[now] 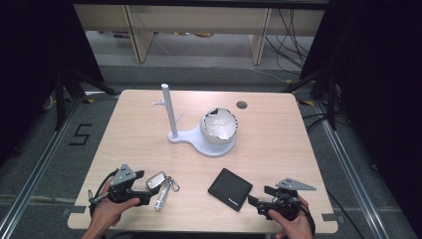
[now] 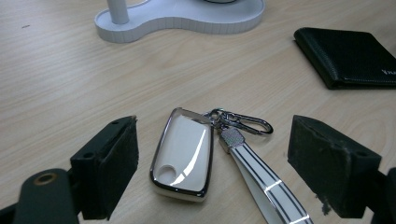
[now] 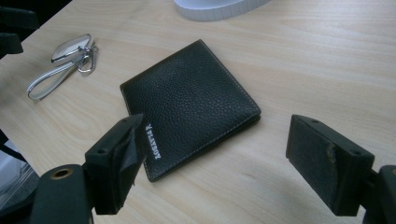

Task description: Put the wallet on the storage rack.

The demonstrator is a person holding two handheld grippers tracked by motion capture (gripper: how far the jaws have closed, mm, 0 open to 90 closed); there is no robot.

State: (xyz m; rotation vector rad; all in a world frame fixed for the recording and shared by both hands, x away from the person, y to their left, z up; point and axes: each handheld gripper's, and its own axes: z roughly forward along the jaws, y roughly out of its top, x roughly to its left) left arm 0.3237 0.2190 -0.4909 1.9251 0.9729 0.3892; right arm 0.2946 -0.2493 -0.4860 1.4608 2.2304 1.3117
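**Key fob between my left claw's jaws, wallet before my right**

The key fob lies flat on the desk, near its front edge on my left. It is a rounded white shell with a shiny chrome rim, narrower at the far end, where a small metal clasp joins it to a white strap with dark lines running along it. The strap lies just beside the fob, trailing toward me. My left claw is released, its jaws spread wide with fob and strap lying between them, neither pad touching.

The black wallet lies closed and flat to the right of the fob, well apart from it, grained leather with pale stitching and a small white logo near one corner. My right claw is also released, jaws wide, hovering just before the wallet's near corner.

Farther back, mid-desk, stands a white stand with an upright post and a white bowl resting on its round base. Nothing lies between either claw and its object.
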